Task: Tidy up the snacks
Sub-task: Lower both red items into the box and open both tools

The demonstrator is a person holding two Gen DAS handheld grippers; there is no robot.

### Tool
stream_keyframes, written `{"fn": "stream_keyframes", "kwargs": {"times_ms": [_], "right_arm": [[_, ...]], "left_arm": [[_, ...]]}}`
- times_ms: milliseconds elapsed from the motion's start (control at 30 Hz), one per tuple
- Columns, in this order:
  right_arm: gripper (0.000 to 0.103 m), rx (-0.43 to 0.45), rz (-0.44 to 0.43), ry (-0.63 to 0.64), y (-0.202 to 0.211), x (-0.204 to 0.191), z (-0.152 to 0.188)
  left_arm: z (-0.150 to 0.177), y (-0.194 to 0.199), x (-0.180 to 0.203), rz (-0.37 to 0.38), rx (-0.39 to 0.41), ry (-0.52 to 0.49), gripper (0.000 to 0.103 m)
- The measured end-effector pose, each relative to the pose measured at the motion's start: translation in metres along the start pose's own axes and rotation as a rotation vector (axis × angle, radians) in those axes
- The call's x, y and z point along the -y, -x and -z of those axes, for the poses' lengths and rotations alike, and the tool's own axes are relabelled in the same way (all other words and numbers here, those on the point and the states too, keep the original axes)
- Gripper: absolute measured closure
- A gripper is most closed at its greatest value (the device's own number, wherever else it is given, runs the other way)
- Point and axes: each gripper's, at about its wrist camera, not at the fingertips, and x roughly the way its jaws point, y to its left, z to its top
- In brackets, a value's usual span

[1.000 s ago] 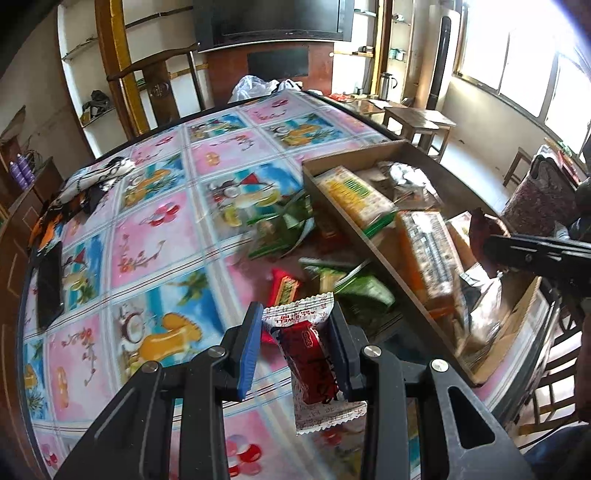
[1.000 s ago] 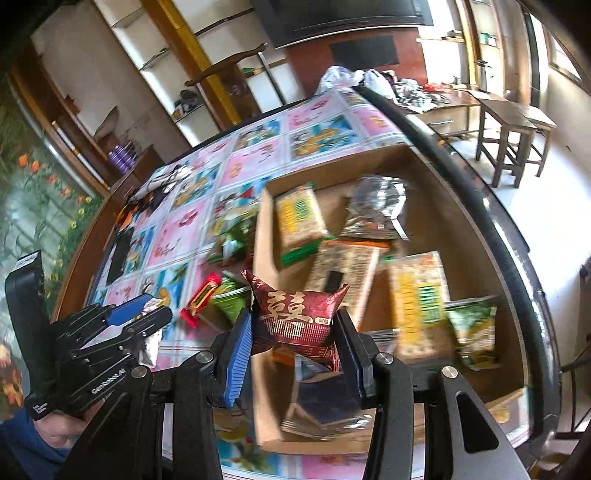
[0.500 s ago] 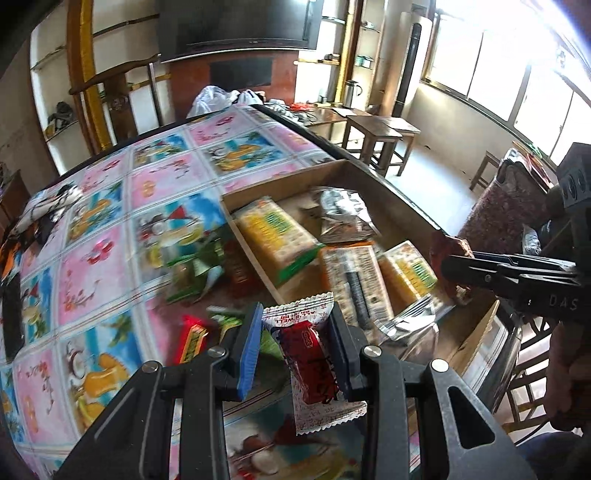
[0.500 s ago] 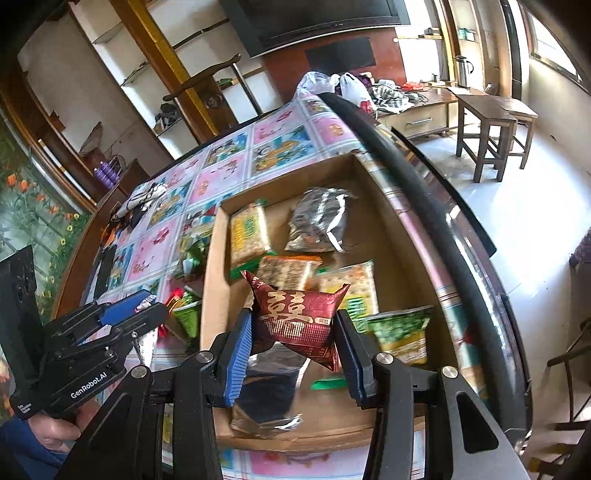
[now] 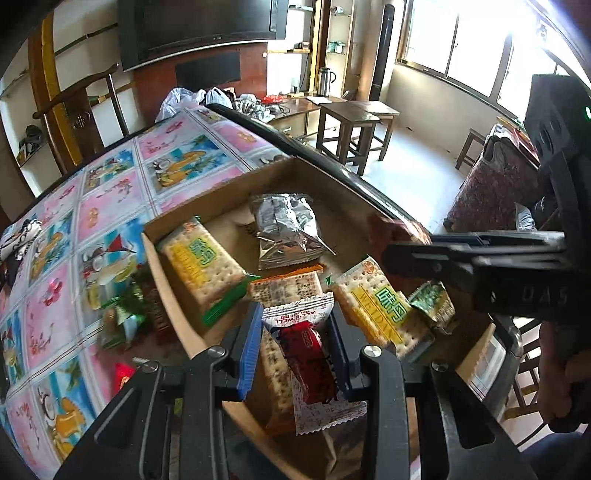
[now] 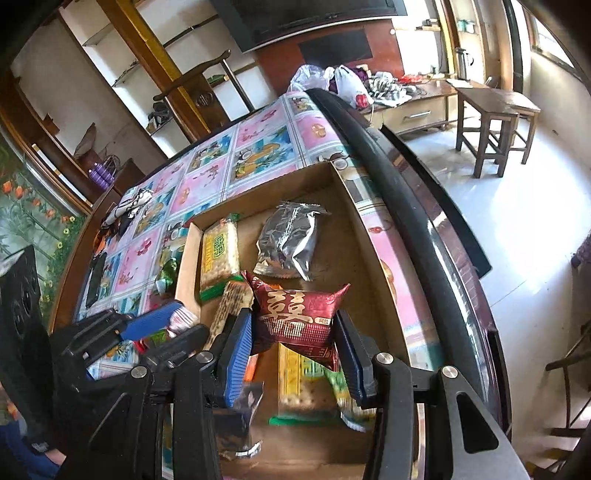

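Hovering claws (image 5: 295, 347) over box rim (image 5: 166, 291), snacks gripped

We see the cardboard box (image 6: 343, 192) on the table (image 6: 207, 184), near its edge. In the box, a foil packet (image 6: 288, 240) lies right of a cracker pack (image 6: 219, 254). Left of the box, loose snacks (image 5: 125, 314) lie on the table.

Home living room: large dark wall-mounted television (image 5: 199, 33), carved wooden chair (image 5: 85, 110), small wooden stools (image 6: 491, 122), metal kettle (image 5: 325, 81), colourful fruit-print tablecloth (image 5: 122, 192).
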Motion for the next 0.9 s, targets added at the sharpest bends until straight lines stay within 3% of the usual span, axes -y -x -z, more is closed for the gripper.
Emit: {"fn": "stream_keyframes", "kwargs": {"times_ms": [467, 900], "right_arm": [[0.055, -0.069, 0.057, 0.049, -0.056, 0.004, -0.025], [0.049, -0.07, 0.087, 0.038, -0.063, 0.009, -0.032]], "left_arm": [[0.0, -0.026, 0.009, -0.033, -0.045, -0.026, 0.069], [0.001, -0.028, 0.014, -0.022, -0.044, -0.045, 0.068]]}}
